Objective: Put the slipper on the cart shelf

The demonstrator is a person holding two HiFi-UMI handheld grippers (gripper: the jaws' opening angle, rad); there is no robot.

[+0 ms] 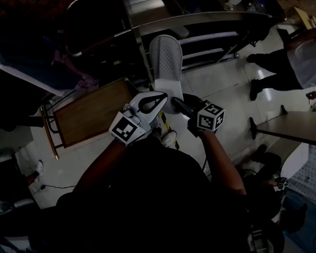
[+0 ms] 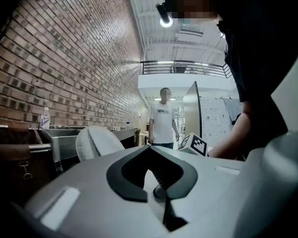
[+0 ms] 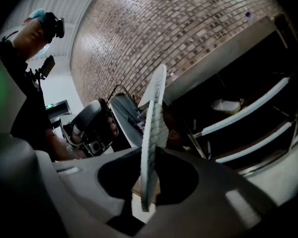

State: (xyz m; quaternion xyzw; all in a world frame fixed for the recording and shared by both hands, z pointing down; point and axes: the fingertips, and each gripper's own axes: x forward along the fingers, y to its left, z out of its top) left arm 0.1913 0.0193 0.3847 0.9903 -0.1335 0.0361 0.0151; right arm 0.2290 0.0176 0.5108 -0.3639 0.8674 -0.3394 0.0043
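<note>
Right gripper [image 3: 151, 152] clamps the slipper [image 1: 166, 62]

Its jaws pinch the slipper's near end edge-on; the left gripper [image 1: 147, 107], jaws together and empty, sits just left. The slipper's long axis points away toward the cart shelf [image 3: 248, 113] beyond.

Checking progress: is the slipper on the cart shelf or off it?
Off it. The right claw is shut on the slipper, holding it on edge in front of the cart.

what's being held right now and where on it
The right gripper is clamped on the slipper, pinching the near end of its sole; the left gripper holds nothing.
</note>
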